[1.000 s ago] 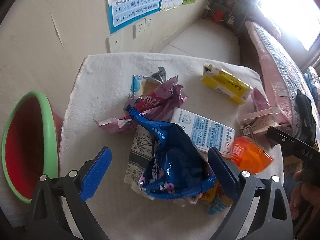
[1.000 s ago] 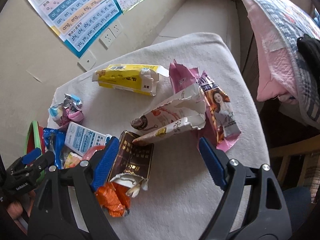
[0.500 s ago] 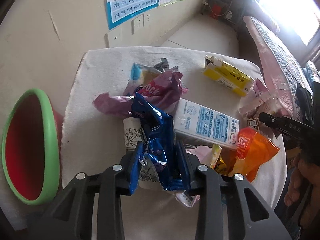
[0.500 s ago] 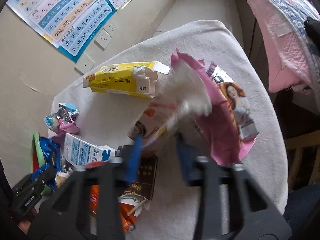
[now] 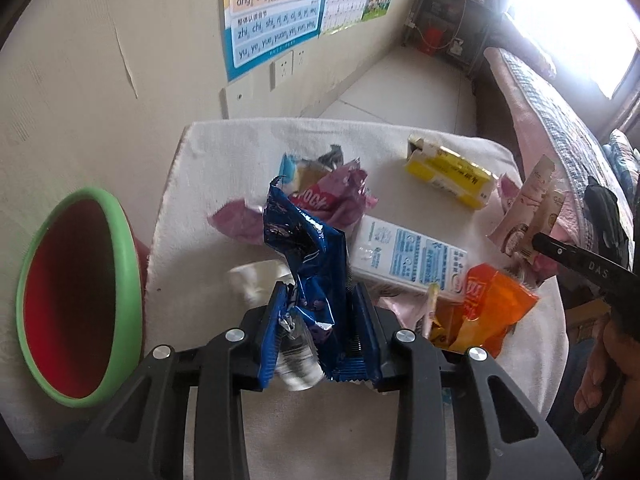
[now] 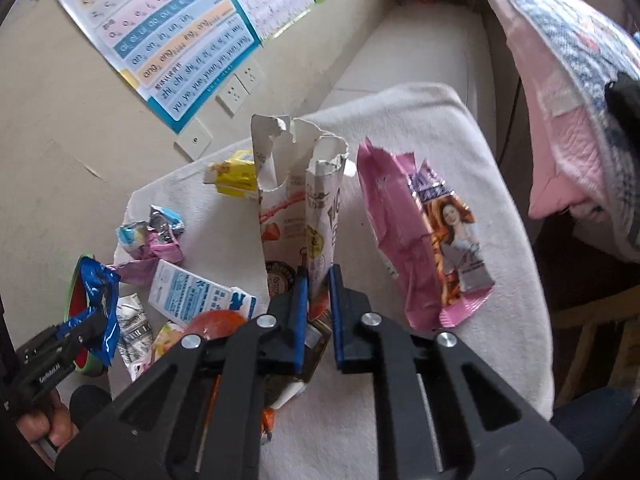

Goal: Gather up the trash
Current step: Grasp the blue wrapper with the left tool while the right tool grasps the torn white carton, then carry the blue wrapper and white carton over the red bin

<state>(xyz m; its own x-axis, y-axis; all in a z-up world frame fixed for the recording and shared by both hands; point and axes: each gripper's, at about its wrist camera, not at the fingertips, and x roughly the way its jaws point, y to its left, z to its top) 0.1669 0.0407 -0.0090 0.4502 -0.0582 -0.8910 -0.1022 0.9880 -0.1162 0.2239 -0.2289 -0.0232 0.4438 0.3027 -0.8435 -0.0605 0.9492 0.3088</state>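
Note:
On a table under a white cloth [image 5: 224, 160] lies a heap of trash. My left gripper [image 5: 320, 320] is shut on a crumpled blue wrapper [image 5: 308, 248], which stands up off the cloth. My right gripper [image 6: 318, 292] has its jaws closing tight on a torn white snack packet [image 6: 304, 200]; the pads press its lower end and it stands upright. Still lying on the cloth are a blue-and-white milk carton [image 5: 408, 260], a yellow box [image 5: 448, 176], an orange wrapper [image 5: 492, 308], a purple wrapper [image 5: 332, 200] and a pink packet [image 6: 424, 240].
A red bin with a green rim [image 5: 80, 300] stands on the floor left of the table, against the wall. A bed with a pink quilt [image 6: 560, 120] runs along the right side. A person's hand [image 5: 600, 380] holds the right gripper's handle.
Both grippers went from wide open to shut. The left one took the blue wrapper and lifted it; the right one took the white packet, which now stands upright.

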